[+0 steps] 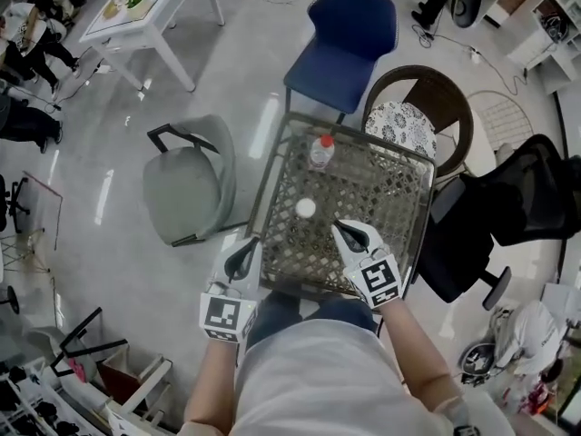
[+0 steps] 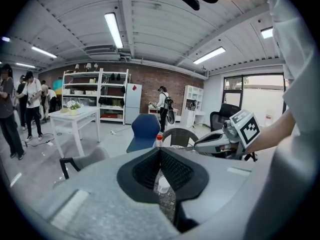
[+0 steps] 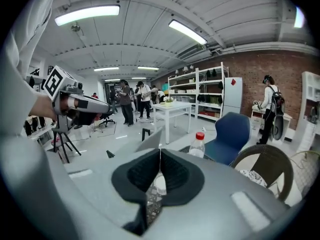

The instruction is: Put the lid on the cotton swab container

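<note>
Cotton swab container (image 1: 306, 208) sits on the wicker table (image 1: 390, 198); left gripper (image 1: 254, 242) and right gripper (image 1: 339, 227) have jaws together, empty; part one pair first, then approach squarely.

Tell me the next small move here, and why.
Probably open the right gripper and ease it forward toward the small white round container. Both it and the left gripper have their jaws shut on nothing and sit at the near edge of the table. The container stands apart, just ahead of them, closer to the right one.
</note>
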The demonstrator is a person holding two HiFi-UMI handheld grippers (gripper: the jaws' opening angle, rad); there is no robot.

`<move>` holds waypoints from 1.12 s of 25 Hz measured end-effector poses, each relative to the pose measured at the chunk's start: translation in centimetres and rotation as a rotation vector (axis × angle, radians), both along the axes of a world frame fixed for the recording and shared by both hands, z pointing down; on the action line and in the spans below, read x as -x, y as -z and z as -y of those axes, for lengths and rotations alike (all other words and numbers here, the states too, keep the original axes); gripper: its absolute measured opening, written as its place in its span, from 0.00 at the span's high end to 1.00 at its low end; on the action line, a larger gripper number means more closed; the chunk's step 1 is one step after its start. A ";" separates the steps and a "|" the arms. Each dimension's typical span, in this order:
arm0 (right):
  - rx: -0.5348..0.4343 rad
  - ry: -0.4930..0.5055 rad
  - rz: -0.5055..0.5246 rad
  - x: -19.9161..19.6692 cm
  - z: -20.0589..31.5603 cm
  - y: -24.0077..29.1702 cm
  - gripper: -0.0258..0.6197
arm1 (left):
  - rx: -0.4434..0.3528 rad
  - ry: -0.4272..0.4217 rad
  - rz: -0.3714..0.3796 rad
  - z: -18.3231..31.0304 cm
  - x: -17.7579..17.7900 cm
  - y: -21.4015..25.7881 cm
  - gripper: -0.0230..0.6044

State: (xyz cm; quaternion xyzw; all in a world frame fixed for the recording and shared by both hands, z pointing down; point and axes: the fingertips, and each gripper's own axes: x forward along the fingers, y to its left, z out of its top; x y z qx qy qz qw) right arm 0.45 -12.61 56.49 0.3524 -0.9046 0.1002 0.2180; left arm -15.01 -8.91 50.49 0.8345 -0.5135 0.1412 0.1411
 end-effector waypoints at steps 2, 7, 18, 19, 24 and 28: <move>0.018 -0.002 -0.029 0.7 0.7 -1.6 0.95 | 0.018 -0.021 -0.007 1.0 0.4 -0.8 0.95; 0.061 -0.009 -0.105 2.3 1.9 -5.6 0.95 | 0.076 -0.055 -0.018 2.1 1.9 -3.0 0.95; 0.174 -0.037 -0.187 4.3 4.1 -13.7 0.88 | 0.150 -0.057 -0.009 3.2 6.6 -6.6 0.95; 0.181 -0.040 -0.195 4.4 4.2 -14.3 0.88 | 0.155 -0.055 -0.009 3.2 7.0 -6.8 0.95; 0.212 -0.044 -0.238 4.7 4.9 -17.2 0.88 | 0.181 -0.048 0.000 3.0 8.4 -7.9 0.95; 0.224 -0.044 -0.271 4.8 5.1 -18.6 0.88 | 0.190 -0.059 0.013 2.5 9.0 -8.3 0.95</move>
